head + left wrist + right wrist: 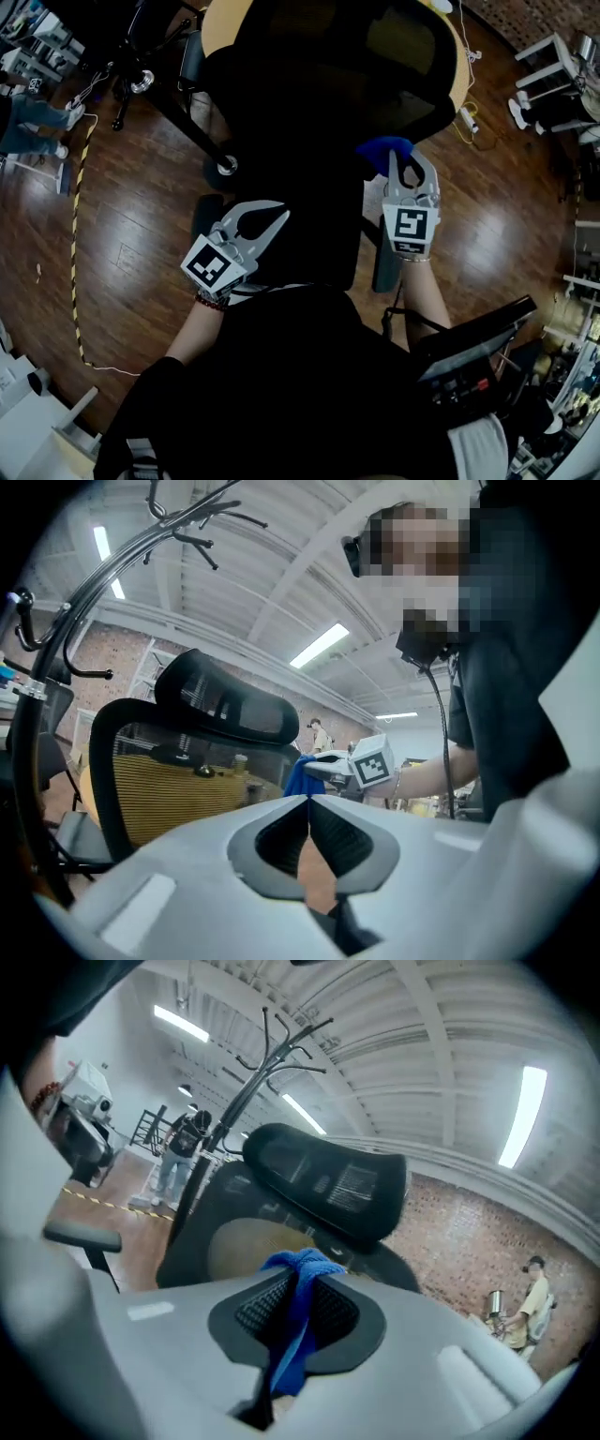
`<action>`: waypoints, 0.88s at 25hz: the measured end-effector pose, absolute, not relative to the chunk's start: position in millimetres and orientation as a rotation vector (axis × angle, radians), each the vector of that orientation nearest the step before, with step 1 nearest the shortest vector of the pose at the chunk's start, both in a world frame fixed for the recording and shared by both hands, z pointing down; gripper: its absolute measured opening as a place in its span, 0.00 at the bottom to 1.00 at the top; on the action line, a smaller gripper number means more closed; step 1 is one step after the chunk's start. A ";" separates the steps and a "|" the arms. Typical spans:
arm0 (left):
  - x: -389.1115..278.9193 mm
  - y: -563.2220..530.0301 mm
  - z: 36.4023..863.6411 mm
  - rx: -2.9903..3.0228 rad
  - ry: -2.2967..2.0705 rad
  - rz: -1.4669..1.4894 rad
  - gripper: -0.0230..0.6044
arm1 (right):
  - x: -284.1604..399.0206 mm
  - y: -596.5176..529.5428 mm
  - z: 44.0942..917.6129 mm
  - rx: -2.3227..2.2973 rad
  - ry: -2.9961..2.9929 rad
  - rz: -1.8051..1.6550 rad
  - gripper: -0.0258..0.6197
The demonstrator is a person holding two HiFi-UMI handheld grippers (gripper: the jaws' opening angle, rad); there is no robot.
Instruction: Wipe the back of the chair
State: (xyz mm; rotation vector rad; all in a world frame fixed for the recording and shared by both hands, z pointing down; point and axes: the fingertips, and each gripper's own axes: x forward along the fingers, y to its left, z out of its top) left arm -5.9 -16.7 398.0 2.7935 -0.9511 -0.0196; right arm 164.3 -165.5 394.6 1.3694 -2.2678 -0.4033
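Note:
The black office chair (328,84) with a yellow seat stands right in front of me, its mesh back (178,794) and headrest (328,1180) facing me. A bunched blue cloth (384,150) sits in my right gripper (405,161), which is shut on it just behind the chair back's right side. From that gripper's own view the cloth (302,1262) runs down between the pads of the right gripper (298,1288). My left gripper (284,211) hovers lower, at the left of the chair back. Its jaws meet with nothing between them, as the left gripper view (307,801) shows.
A black armrest (386,262) juts out under my right hand. A coat stand (56,621) rises to the left of the chair. Yellow-black tape (75,234) crosses the wooden floor at left. White furniture (553,66) stands at far right. People (183,1147) stand in the distance.

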 end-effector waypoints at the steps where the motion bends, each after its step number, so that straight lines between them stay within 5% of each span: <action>1: 5.7 -19.9 394.7 2.789 -0.967 -0.033 0.05 | 188.5 -174.5 391.9 1.396 -2.227 -0.403 0.08; 5: 36.9 -22.2 389.2 2.814 -1.022 -0.017 0.05 | 250.9 -207.3 397.8 1.463 -2.129 -0.396 0.08; 11: 22.6 -5.2 390.6 2.739 -1.130 0.046 0.05 | 249.4 -262.1 389.7 1.550 -2.089 -0.463 0.08; 22: -75.9 3.0 400.3 2.641 -1.219 0.053 0.05 | 69.0 -284.0 388.3 1.399 -2.184 -0.635 0.08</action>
